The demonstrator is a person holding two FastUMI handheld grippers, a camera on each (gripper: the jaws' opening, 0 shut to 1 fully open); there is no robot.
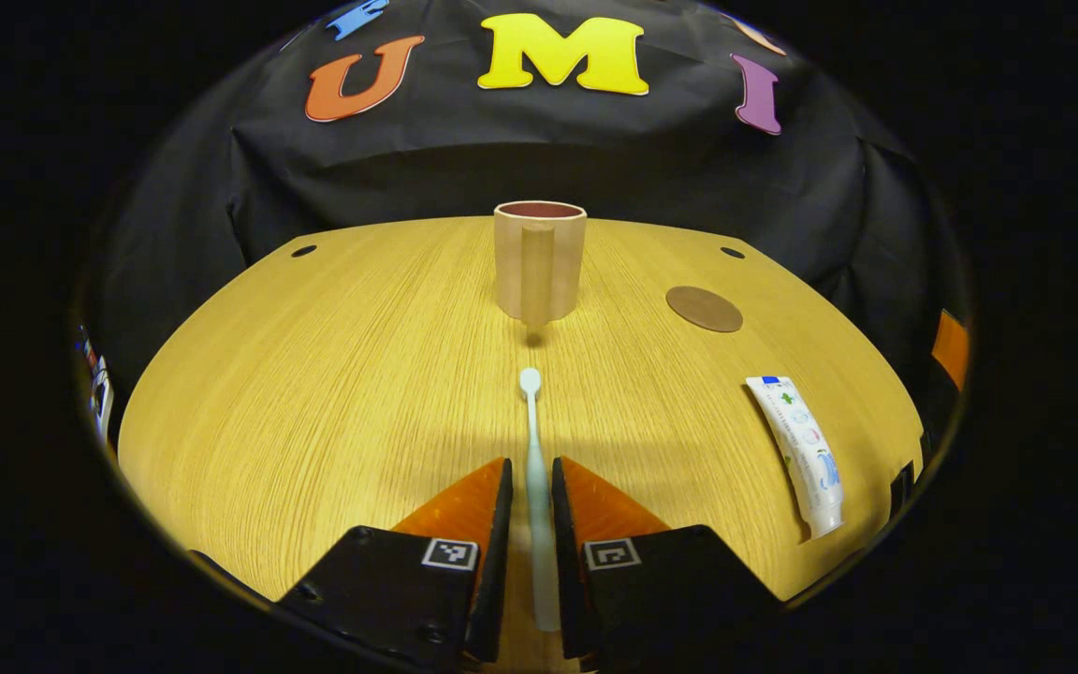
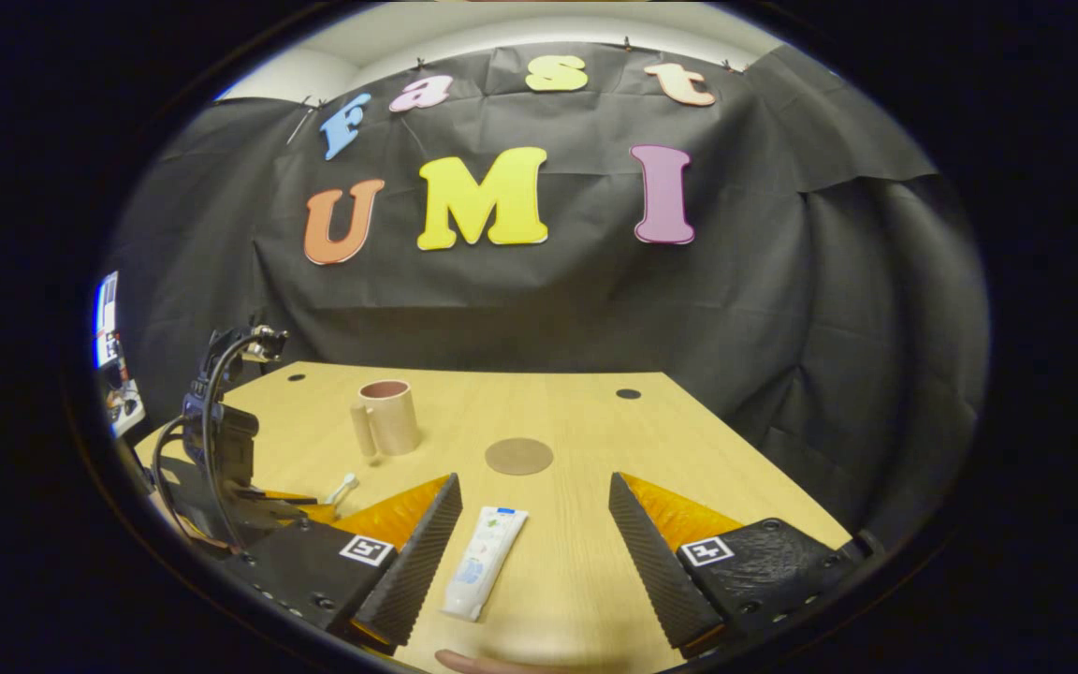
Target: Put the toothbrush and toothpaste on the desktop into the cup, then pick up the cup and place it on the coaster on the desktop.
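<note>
At the bottom centre of the left gripper view, the left tool (image 1: 531,491) has its two fingers drawn close on either side of the toothbrush (image 1: 536,487) handle; whether both actually press on it I cannot tell. The brush lies flat on the table (image 1: 314,402), its head pointing up the frame toward the cup (image 1: 539,262), which stands upright at centre with its handle facing the camera. Right of the cup lies the round brown coaster (image 1: 705,309), flat and bare. Lower right, near the table edge, the toothpaste (image 1: 801,454) tube lies lengthwise.

In the right gripper view, the right tool (image 2: 534,524) is spread wide at the bottom of the frame, the toothpaste (image 2: 485,562) lying between its fingers, nearer the left one and not gripped. Beyond it the coaster (image 2: 518,456) sits at centre, the cup (image 2: 387,417) farther left. At lower left this view adds the left tool's body with its cables, and the toothbrush (image 2: 343,487) head poking out beside it.
</note>
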